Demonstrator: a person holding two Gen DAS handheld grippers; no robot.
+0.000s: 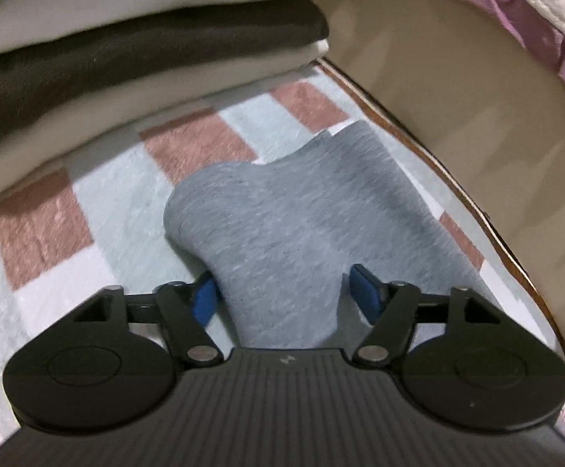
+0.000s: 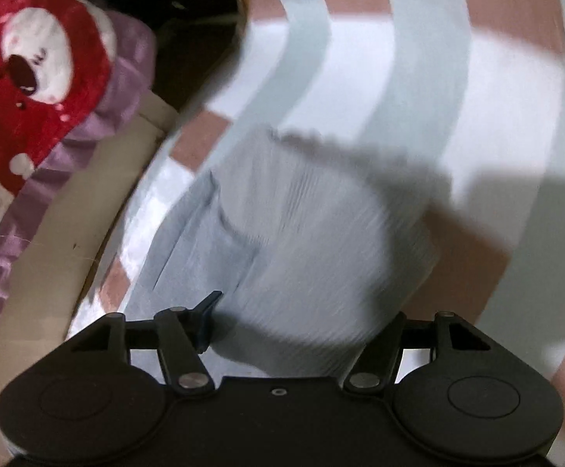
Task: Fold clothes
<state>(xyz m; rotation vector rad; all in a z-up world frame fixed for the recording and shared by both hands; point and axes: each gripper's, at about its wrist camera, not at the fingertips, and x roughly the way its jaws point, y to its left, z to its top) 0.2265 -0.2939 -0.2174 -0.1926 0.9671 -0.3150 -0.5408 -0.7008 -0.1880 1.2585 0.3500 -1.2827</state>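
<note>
A grey sock (image 1: 290, 225) lies on the checked pink, white and pale-blue cloth (image 1: 99, 229), its heel bulging to the left. My left gripper (image 1: 284, 295) stands over its near end with the sock between the blue pads. The left pad (image 1: 204, 299) touches the sock's edge and the right pad (image 1: 364, 292) stands just clear of it. In the right wrist view the picture is blurred. There a pale grey sock (image 2: 313, 241) lies on the same cloth (image 2: 496, 89) between the fingers of my right gripper (image 2: 301, 311), which is open. Its left finger (image 2: 208, 311) is clear of the sock and its right fingertip is hidden behind the fabric.
A stack of folded clothes (image 1: 126, 39), white, dark brown and cream, stands at the back left. The cloth's brown-trimmed edge (image 1: 438, 163) runs along the right. Past that edge are a beige surface (image 1: 457, 58) and a purple-frilled quilt (image 1: 515, 7). A red plush cushion (image 2: 37, 70) lies at the left.
</note>
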